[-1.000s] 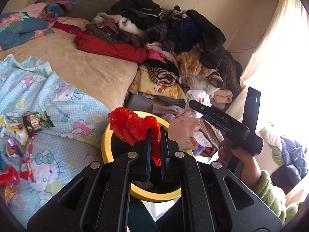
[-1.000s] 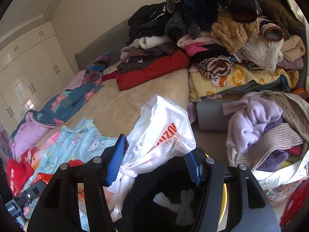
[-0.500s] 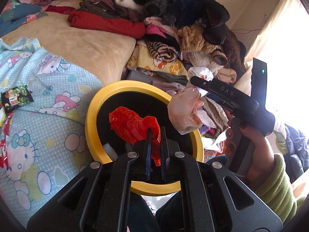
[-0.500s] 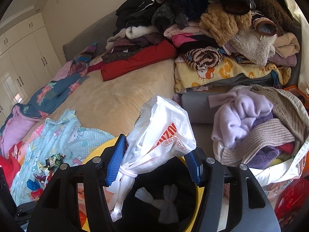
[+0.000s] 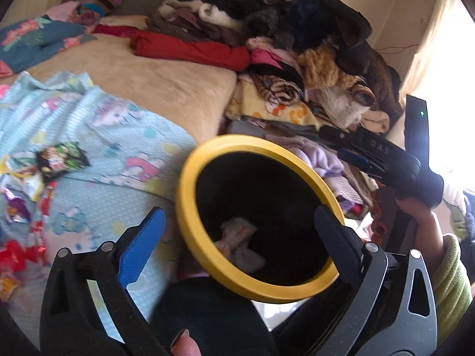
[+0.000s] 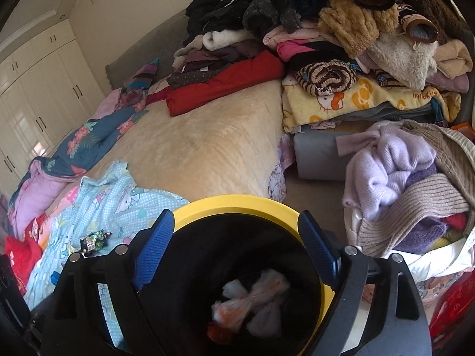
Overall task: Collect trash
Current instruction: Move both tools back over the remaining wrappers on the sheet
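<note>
1. The left claw point(image 5: 237, 228) is released, its blue-padded finger and its black finger spread wide with nothing between them; it hangs above the round black bin with the yellow plastic rim point(image 5: 190, 184), which lies straight ahead of it and a little below

2. The right claw point(image 6: 234, 252) is also released and empty, its two blue ribbed fingers straddling the near part of that bin's rim point(image 6: 237, 203); the bin mouth opens directly under and ahead of it

3. Inside the bin, below the right claw, lie a knotted white plastic bag with orange print point(image 6: 252, 299) and a scrap of crumpled red plastic point(image 6: 219, 330), so that part of the task looks done

4. The trash still to collect is the heap of crinkled snack wrappers point(image 5: 29, 178) on the pale blue cartoon-print sheet point(image 5: 118, 124) of the bed. From the left claw it lies far to the left and slightly ahead, the green-and-black foil packet point(image 5: 61, 158) being the piece nearest the bin

5. In the right wrist view that same green packet point(image 6: 95, 241) sits left of the right claw, beyond its left finger, apart from the bin

6. My judgement: the left claw is the nearer one, and the coming move is a swing leftward away from the bin and down onto the sheet. The green packet's long axis runs roughly left to right across the left claw's view, so the fingers would have to close across its short side
</note>
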Demonstrator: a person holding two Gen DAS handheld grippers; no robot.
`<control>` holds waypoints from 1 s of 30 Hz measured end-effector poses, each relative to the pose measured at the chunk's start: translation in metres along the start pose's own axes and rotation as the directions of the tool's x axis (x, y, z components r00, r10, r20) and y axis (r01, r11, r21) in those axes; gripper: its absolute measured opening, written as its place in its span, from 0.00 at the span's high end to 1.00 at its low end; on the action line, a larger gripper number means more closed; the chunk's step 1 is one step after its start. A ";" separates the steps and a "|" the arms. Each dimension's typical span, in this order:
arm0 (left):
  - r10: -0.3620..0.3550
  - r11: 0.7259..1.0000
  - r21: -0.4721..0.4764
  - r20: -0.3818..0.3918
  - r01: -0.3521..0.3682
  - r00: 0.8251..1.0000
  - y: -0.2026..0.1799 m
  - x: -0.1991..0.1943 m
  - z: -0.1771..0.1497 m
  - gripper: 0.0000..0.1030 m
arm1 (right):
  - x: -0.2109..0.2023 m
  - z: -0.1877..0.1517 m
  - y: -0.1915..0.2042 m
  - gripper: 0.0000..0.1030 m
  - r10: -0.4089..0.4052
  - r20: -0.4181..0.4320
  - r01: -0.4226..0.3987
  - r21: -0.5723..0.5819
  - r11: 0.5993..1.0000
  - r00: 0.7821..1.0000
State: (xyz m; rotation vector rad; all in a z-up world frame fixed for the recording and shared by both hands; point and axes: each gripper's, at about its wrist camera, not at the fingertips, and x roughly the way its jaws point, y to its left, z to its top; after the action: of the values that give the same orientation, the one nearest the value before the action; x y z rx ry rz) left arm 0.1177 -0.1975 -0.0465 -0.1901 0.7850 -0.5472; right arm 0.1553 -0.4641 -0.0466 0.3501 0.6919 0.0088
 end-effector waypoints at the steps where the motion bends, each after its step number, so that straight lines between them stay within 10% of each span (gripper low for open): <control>1: 0.018 1.000 0.000 0.013 -0.018 1.000 0.003 -0.005 0.002 0.10 | -0.001 0.000 0.003 0.18 0.003 0.005 -0.002 -0.009 1.000 1.000; 30: 0.282 0.959 -0.096 0.218 -0.267 0.934 0.098 -0.113 0.016 0.10 | -0.020 -0.048 0.162 0.11 0.243 0.045 -0.221 -0.284 0.933 0.969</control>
State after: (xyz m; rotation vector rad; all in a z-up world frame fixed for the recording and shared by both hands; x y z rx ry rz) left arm 0.1029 -0.0547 -0.0003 -0.1954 0.5910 -0.2291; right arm 0.1271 -0.2994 -0.0166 0.1599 0.5576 0.3133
